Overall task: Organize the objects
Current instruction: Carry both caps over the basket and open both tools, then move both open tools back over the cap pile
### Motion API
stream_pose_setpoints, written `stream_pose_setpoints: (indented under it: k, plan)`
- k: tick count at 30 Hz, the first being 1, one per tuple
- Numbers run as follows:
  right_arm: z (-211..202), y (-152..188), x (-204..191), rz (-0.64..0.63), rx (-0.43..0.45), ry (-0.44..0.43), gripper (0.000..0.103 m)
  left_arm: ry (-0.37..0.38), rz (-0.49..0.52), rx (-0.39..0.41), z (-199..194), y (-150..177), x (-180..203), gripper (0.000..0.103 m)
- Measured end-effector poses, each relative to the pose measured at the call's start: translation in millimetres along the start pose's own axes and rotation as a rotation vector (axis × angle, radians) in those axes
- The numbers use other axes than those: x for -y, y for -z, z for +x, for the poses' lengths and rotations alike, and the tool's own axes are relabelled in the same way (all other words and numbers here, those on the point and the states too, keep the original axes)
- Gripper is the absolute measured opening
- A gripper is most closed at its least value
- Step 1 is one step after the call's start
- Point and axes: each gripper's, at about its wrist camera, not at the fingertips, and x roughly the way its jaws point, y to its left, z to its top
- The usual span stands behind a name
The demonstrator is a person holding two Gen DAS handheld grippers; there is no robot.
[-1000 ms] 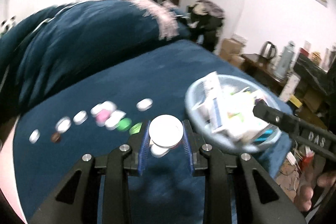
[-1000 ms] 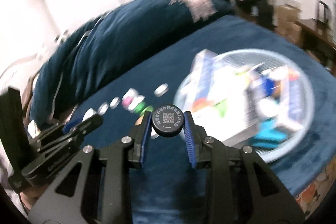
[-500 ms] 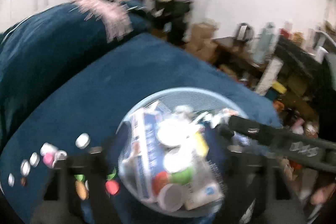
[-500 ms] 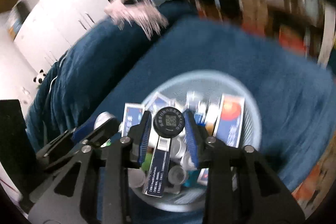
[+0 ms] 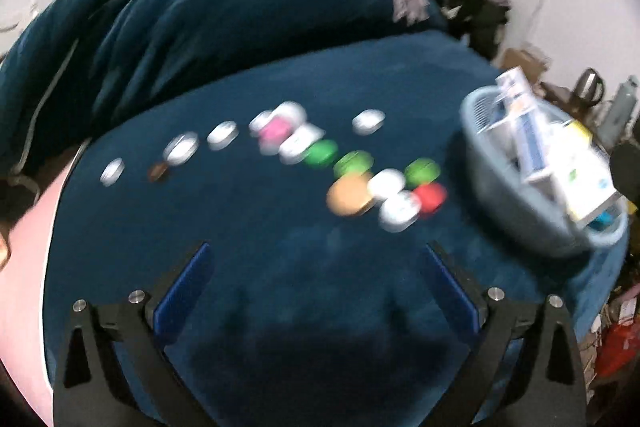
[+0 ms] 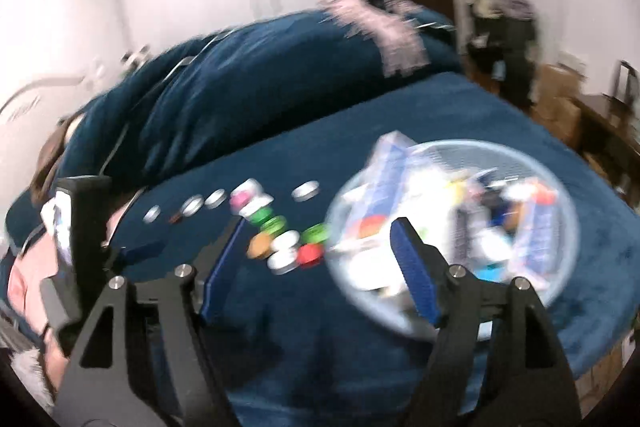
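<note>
1. Two tools stand empty over the bed: the left tool (image 5: 316, 267) has its jaws spread wide with only blue bedding between them, and the right tool (image 6: 320, 239) has its jaws apart too. Both have just been opening, and neither has a thing between its pads.
2. The task's things are the small round caps (image 5: 352, 167), strewn in a loose row across the blue blanket (image 5: 280, 235), with a tight clump of green, orange, red and white ones nearest the basket (image 5: 532, 215) on the right.
3. The clump is the main hazard. The caps there touch or overlap, so a tool closing on one may well pinch or nudge its neighbour and scatter the rest.
4. The blanket is soft. A tool pressed down on it likely sinks, and low caps can tip or slide sideways out of the jaws.
5. The basket looks heaped, with boxes (image 6: 384, 179) standing above its rim. Another cap dropped in may bounce off the pile and roll out.
6. The left tool shows at the left edge of the right wrist view (image 6: 132, 251), near the same caps; reaching for the clump together risks a knock between the tools.
7. Both views are smeared, so which caps actually touch is hard to tell.
</note>
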Motion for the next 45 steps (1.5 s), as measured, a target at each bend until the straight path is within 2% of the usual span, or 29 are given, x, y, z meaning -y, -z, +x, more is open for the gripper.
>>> stream_pose_setpoints:
  k: [2,6,7,9,12,15,19,22,26,28,32,42,45]
  plan:
    - [16.6,5.3,-21.6,-0.043,-0.076,-0.052,0.084,-0.031,-0.03,-0.027,4.6,14.0,-23.2,0.102]
    - [42.9,19.3,-45.6,-0.046,-0.187,-0.109,0.087,-0.084,-0.066,-0.071,10.2,37.1,-62.2,0.102]
    - [46.8,22.9,-46.9,-0.041,-0.213,-0.115,0.09,-0.095,-0.079,-0.08,10.1,41.2,-71.3,0.102]
    - [60.4,29.7,-56.5,-0.037,-0.28,-0.103,0.095,-0.117,-0.109,-0.088,8.8,48.9,-90.0,0.102]
    - [84.3,44.0,-69.0,-0.052,-0.403,-0.081,0.096,-0.143,-0.147,-0.101,8.8,57.2,-111.9,0.102]
    - [102.1,58.9,-82.2,-0.088,-0.475,-0.055,0.096,-0.163,-0.185,-0.118,12.0,63.4,-128.3,0.102]
    - [114.8,65.1,-94.1,-0.146,-0.463,-0.025,0.096,-0.182,-0.232,-0.146,20.9,72.5,-145.9,0.102]
    - [124.1,68.6,-96.0,-0.161,-0.451,0.0,0.096,-0.162,-0.258,-0.16,27.6,82.8,-155.5,0.103]
    - [147.4,84.0,-93.3,-0.136,-0.581,0.003,0.097,-0.155,-0.245,-0.147,30.8,87.3,-156.2,0.103]
    - [150.7,87.3,-95.4,-0.155,-0.586,-0.003,0.103,-0.147,-0.254,-0.139,31.4,88.8,-157.9,0.103]
    - [155.5,86.5,-97.7,-0.164,-0.628,0.019,0.103,-0.144,-0.267,-0.14,33.0,89.1,-159.5,0.103]
    - [153.4,84.5,-98.2,-0.17,-0.632,0.02,0.103,-0.139,-0.276,-0.162,35.5,87.8,-160.1,0.103]
    - [146.2,79.5,-95.8,-0.151,-0.588,-0.008,0.103,-0.137,-0.276,-0.166,35.7,88.0,-160.4,0.103]
